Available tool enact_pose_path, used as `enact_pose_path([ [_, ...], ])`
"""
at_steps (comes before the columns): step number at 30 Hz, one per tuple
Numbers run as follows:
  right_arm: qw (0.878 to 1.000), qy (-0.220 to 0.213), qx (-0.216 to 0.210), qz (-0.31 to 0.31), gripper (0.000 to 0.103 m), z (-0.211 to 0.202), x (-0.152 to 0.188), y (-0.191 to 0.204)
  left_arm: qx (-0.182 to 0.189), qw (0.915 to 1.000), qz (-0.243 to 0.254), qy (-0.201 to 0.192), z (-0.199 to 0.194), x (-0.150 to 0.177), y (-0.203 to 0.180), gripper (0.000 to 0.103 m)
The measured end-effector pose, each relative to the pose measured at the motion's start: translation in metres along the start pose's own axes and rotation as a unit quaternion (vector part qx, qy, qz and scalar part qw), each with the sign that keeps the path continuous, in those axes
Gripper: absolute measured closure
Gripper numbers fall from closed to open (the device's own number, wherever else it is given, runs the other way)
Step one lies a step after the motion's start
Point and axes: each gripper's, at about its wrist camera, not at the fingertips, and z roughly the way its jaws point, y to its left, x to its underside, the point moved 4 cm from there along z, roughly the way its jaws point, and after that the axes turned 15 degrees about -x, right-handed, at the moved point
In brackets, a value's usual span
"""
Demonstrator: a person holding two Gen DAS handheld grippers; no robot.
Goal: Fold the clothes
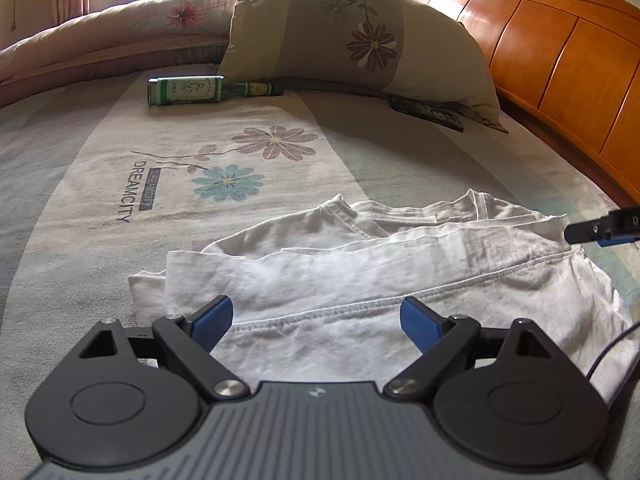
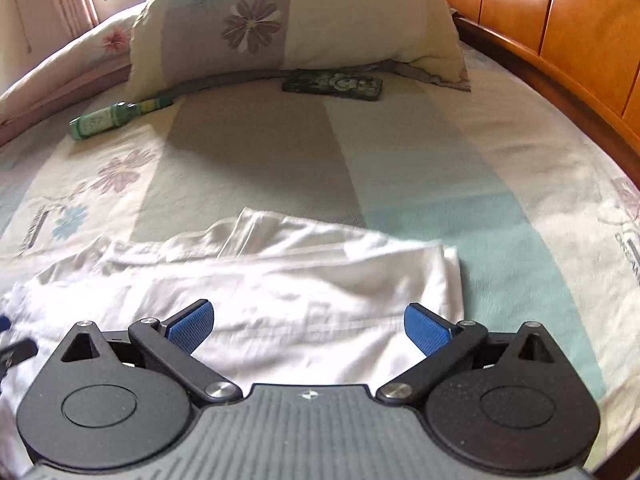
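Note:
A white T-shirt [image 1: 360, 264] lies partly folded on the flowered bedsheet [image 1: 100, 184], its collar toward the pillow and a stitched hem nearest me. My left gripper [image 1: 316, 320] hovers over that hem, jaws wide open with nothing between the blue pads [image 1: 214, 320]. In the right wrist view the same T-shirt [image 2: 304, 292] shows a folded edge at its right side. My right gripper [image 2: 310, 326] stands open above it, empty. One dark finger of the right gripper [image 1: 600, 228] shows at the right edge of the left wrist view, by the shirt's far corner.
A green glass bottle [image 1: 192, 90] lies on its side near a large flowered pillow [image 1: 352, 32]. A dark phone [image 2: 332, 85] rests under the pillow's edge. An orange wooden headboard [image 1: 560, 52] runs along the right. A rolled quilt [image 1: 100, 40] lies by the window.

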Motion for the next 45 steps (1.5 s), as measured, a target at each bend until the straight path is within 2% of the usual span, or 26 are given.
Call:
enact_pose_path([
  [3,1.000,0.025,-0.003,-0.011,0.000,0.001,0.037,0.009,0.012,0.9999,0.000,0.008,-0.013,0.013,-0.013,0.012],
  [6,0.999,0.046,-0.001,-0.023,0.000,0.012,0.064,0.013,0.004,0.9997,0.006,0.024,-0.021,0.032,-0.021,0.012],
  [9,0.998,0.035,0.008,-0.050,0.000,0.013,0.074,0.019,-0.012,0.9987,-0.001,0.049,-0.029,0.053,-0.019,0.012],
  [11,0.999,0.024,0.001,-0.044,0.000,0.011,0.076,0.014,-0.022,0.9976,-0.010,0.065,-0.038,0.066,-0.014,0.012],
  [18,0.998,-0.022,-0.003,-0.065,0.000,0.008,0.085,0.012,0.004,0.9950,-0.033,0.094,-0.072,0.099,-0.006,0.012],
  [20,0.997,-0.016,-0.006,-0.070,0.000,0.007,0.085,0.012,0.004,0.9938,-0.039,0.104,-0.077,0.106,-0.006,0.012],
  [22,0.998,0.004,-0.007,-0.062,0.000,0.001,0.085,0.012,0.000,0.9941,-0.051,0.095,-0.084,0.104,-0.002,0.012],
  [26,0.999,0.007,-0.015,-0.052,0.000,-0.019,0.096,0.019,0.004,0.9955,-0.066,0.068,-0.090,0.090,0.002,0.012],
  [28,0.997,0.010,-0.027,-0.065,0.000,-0.022,0.105,0.028,-0.004,0.9953,-0.063,0.073,-0.083,0.088,0.000,0.012],
  [32,0.995,0.022,-0.029,-0.093,0.000,-0.015,0.122,0.036,-0.023,0.9906,-0.082,0.107,-0.070,0.099,0.006,0.013],
  [36,0.994,0.019,-0.032,-0.105,0.000,-0.016,0.126,0.035,-0.014,0.9923,-0.092,0.082,-0.082,0.096,0.014,0.012],
  [40,0.994,0.016,-0.032,-0.107,0.000,-0.015,0.125,0.034,-0.025,0.9934,-0.101,0.047,-0.086,0.080,0.027,0.012],
  [45,0.992,0.008,-0.035,-0.124,0.000,-0.018,0.130,0.034,-0.028,0.9910,-0.122,0.048,-0.072,0.065,0.045,0.012],
])
